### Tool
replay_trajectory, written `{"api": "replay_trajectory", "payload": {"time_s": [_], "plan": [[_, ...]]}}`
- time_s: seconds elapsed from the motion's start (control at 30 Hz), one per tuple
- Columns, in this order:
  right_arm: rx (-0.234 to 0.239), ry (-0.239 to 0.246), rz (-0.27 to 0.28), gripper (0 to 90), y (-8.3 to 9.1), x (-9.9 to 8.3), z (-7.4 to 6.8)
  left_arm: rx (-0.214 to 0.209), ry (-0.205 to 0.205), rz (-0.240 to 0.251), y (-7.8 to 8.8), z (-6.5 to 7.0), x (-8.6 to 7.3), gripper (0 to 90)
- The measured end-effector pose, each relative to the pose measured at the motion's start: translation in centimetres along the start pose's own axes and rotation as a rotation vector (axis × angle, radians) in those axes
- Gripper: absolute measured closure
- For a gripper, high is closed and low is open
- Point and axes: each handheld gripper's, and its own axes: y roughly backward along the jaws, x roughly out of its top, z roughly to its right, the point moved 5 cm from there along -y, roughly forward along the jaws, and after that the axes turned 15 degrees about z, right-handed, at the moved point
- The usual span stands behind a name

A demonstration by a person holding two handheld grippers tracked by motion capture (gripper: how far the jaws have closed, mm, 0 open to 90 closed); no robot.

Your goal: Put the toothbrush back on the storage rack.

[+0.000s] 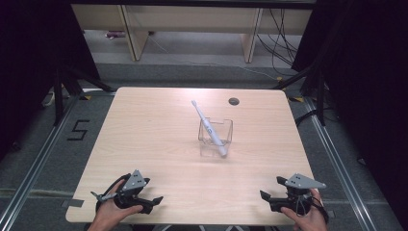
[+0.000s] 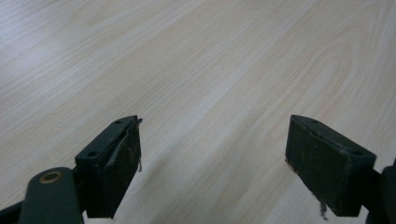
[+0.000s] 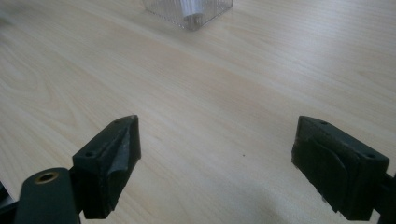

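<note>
A white electric toothbrush [image 1: 210, 128] leans in a clear square plastic holder [image 1: 215, 138] near the middle of the light wooden table [image 1: 159, 125], its brush head tilted up and to the far left. My left gripper [image 1: 153, 201] rests at the table's near left, held by a hand, open with nothing between its pads [image 2: 116, 163]. My right gripper [image 1: 267, 194] sits at the near right, also open and empty. In the right gripper view the holder's base [image 3: 189, 11] shows at the top edge, well ahead of the open right gripper [image 3: 217, 163].
A small dark round grommet [image 1: 234, 101] is set in the table's far right part. Beyond the table stand pale wooden furniture legs and loose cables on a grey floor. Black stands flank both sides.
</note>
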Motion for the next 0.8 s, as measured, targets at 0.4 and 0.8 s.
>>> {"api": "replay_trajectory", "payload": {"time_s": [0.4, 0.8], "plan": [[-0.01, -0.012, -0.013, 15.9, 0.33, -0.36, 0.27, -0.007, -0.012, -0.001, -0.02, -0.02, 0.02, 17.9], [-0.012, -0.005, -0.017, 16.0, 0.39, -0.39, 0.47, -0.011, -0.006, 0.0, -0.05, 0.06, 0.01, 17.8]]}}
